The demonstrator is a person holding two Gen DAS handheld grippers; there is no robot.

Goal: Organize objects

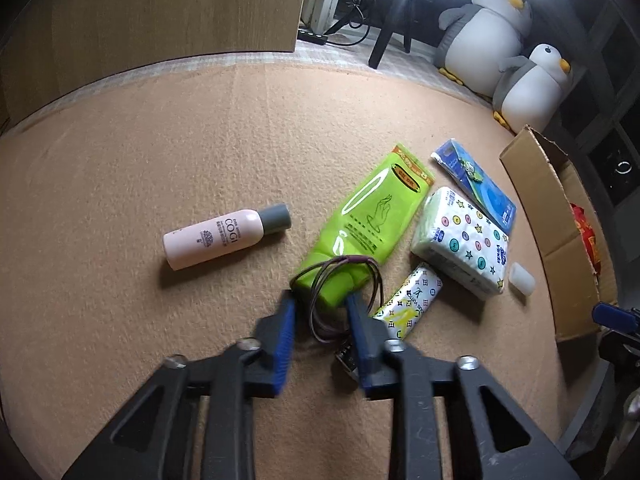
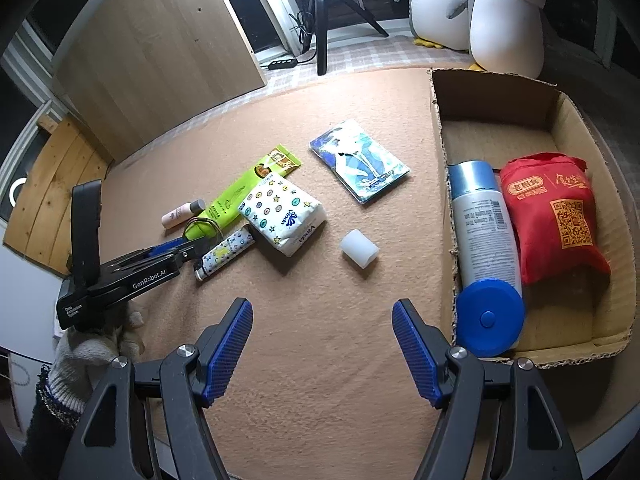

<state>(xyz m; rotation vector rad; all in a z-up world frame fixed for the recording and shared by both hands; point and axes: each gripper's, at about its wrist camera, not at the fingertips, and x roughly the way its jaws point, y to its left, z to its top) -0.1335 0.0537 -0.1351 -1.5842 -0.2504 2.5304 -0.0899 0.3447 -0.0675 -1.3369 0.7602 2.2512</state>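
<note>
My left gripper (image 1: pixel 320 308) is open, its blue fingers straddling a bundle of thin dark hair ties (image 1: pixel 340 280) that lies on the near end of a lime green packet (image 1: pixel 364 224). It also shows in the right wrist view (image 2: pixel 196 246). A pink bottle (image 1: pixel 224 236) lies to the left. A patterned lighter (image 1: pixel 408 306), a star-print tissue pack (image 1: pixel 460 240), a blue packet (image 1: pixel 476 184) and a small white cap (image 1: pixel 522 278) lie to the right. My right gripper (image 2: pixel 322 312) is open and empty above bare mat, near the white cap (image 2: pixel 359 248).
A cardboard box (image 2: pixel 440 152) at the right holds a silver spray can with blue cap (image 2: pixel 480 220) and a red bag (image 2: pixel 552 216). Two plush penguins (image 2: pixel 504 12), a tripod (image 2: pixel 324 12) and a wooden panel (image 2: pixel 160 52) stand behind the tan mat (image 2: pixel 320 380).
</note>
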